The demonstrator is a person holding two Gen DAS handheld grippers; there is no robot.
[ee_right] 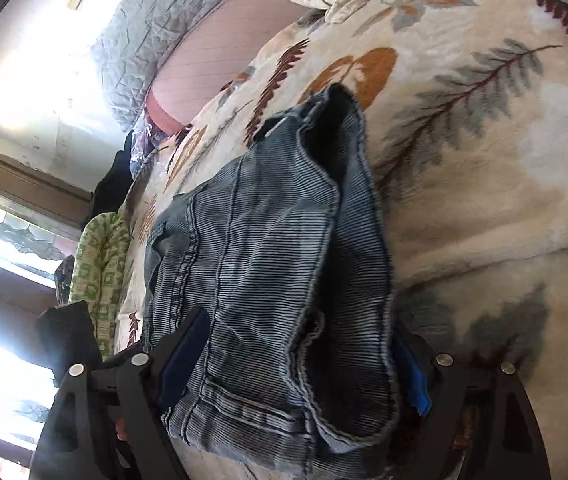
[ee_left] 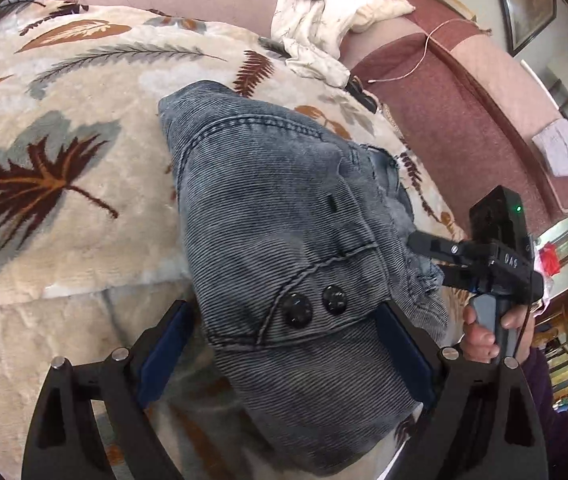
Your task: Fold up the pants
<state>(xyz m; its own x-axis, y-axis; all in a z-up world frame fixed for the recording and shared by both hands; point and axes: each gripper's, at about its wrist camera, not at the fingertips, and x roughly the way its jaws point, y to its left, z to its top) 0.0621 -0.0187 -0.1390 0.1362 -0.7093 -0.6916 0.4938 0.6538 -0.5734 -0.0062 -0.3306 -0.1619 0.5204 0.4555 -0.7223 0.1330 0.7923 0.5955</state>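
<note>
Pants (ee_left: 284,216), grey-blue ribbed denim, lie bunched on a bed, on top of a cream blanket (ee_left: 64,200) with a brown and grey leaf print. Part of the fabric is lifted off the blanket at both ends.

Left tongs (ee_left: 287,344) are clenched on the pants: the fabric runs between the two blue-padded fingers (ee_left: 164,356), near a seamed flap with two dark buttons (ee_left: 313,306). The rest of the garment stretches away from the tongs across the blanket.

Right tongs (ee_right: 295,364) are also clamped on the pants, at the waistband end with a belt loop showing; cloth fills the gap between the pads and droops over them. A dark open leg or waist hole gapes at the far end in the right wrist view.

In the left wrist view the right tongs (ee_left: 429,258) come in from the right side, tips at the pants' edge, held by a hand (ee_left: 487,332) on the grey handle.

Behind: a pinkish mattress (ee_left: 443,92), a crumpled white sheet (ee_left: 323,28), a grey quilt (ee_right: 156,40). A green-patterned cloth (ee_right: 100,272) hangs at the bed edge near a bright window (ee_right: 0,240).
</note>
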